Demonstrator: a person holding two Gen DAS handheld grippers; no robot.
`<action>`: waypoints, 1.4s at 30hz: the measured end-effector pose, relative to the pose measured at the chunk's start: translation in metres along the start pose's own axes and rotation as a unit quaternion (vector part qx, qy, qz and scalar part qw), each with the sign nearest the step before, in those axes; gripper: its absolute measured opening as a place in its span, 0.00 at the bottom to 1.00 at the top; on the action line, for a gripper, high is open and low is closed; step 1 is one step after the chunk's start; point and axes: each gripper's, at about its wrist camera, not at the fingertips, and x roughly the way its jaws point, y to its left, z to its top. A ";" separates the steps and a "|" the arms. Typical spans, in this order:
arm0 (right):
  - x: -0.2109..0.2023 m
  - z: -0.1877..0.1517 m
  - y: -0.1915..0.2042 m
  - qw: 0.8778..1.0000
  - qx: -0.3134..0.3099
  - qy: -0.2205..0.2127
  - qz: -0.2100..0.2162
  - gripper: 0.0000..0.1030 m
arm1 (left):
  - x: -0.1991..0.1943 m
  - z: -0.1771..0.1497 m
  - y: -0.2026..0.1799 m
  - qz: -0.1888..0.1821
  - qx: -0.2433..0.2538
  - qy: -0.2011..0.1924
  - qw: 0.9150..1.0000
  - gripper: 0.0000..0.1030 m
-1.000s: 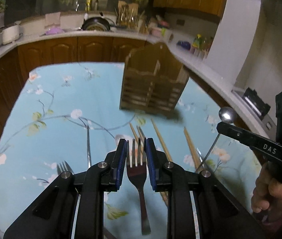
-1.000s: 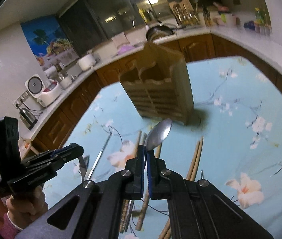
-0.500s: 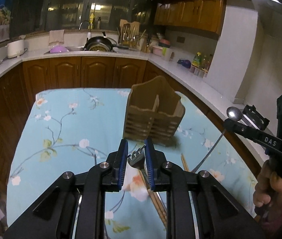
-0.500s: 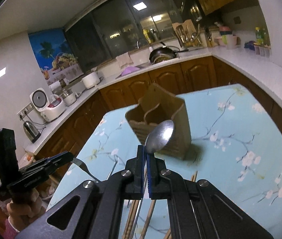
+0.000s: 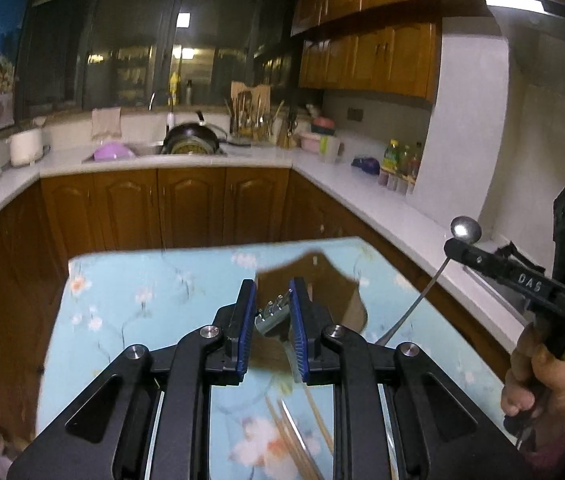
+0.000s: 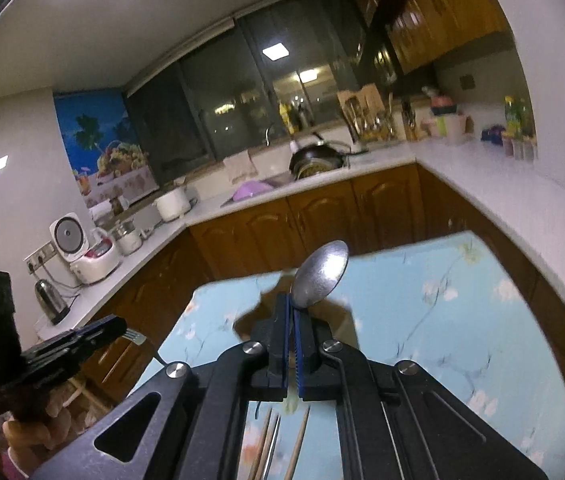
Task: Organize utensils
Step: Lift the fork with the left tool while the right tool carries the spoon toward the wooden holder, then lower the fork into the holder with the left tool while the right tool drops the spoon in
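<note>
The left hand-held gripper (image 5: 271, 316) clamps a fork (image 5: 272, 316), prongs forward, above the wooden holder (image 5: 314, 284) on the flowered counter (image 5: 130, 300). The right hand-held gripper (image 6: 292, 320) pinches a spoon (image 6: 322, 274) by the neck, bowl up. Chopsticks (image 6: 296, 440) lie below.

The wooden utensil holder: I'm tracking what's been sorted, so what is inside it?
Cannot tell. The wooden utensil holder is blurred and largely hidden behind both grippers. The fork sits in the left gripper, the spoon in the right gripper, both outside it.
</note>
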 end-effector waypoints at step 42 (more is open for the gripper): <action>0.126 -0.028 -0.026 0.992 -0.068 0.083 -0.064 0.07 | 0.157 -0.015 0.011 0.036 -0.008 0.079 0.996 0.07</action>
